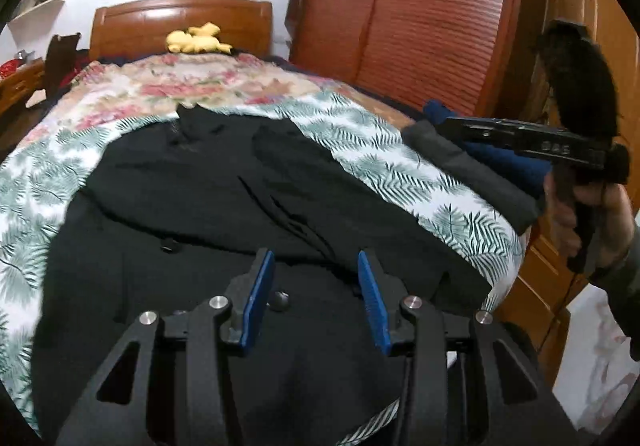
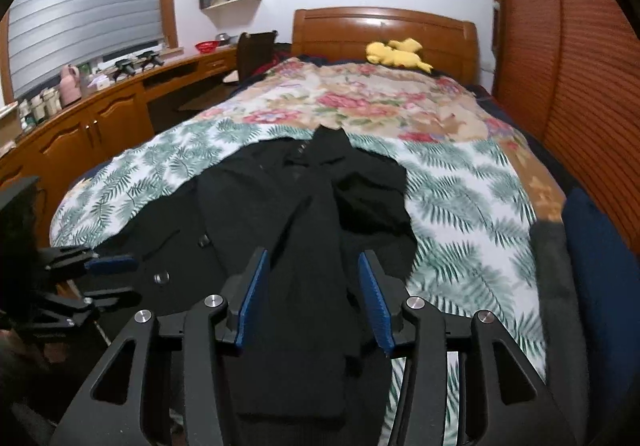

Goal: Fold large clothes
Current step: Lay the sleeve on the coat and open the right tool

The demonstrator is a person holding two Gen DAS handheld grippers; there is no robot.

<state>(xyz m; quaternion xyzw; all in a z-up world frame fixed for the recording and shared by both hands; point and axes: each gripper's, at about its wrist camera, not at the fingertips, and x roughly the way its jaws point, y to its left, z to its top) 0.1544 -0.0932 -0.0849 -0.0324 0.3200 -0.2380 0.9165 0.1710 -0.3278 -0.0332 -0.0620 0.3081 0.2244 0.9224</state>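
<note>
Leaf-print bedspread (image 2: 460,206) is seen under a black coat (image 2: 304,206) at centre frame; left gripper (image 1: 316,266) and right gripper (image 2: 312,266) fingers are held parted, gripping nothing.

One black coat (image 1: 224,206) counted, centre of frame, spread flat. Two buttons (image 2: 161,278) made out on it in right wrist view, lower left; further ones possibly lost in dark cloth. Two grippers counted: left gripper (image 1: 316,266) bottom centre, right gripper (image 2: 312,266) bottom centre, two blue pads (image 1: 256,302) each. One yellow plush toy (image 1: 198,38) upper centre. Two folded garments at right edge: one grey (image 1: 472,174), one navy (image 2: 600,246). One hand (image 1: 600,222) seen, right edge.
</note>
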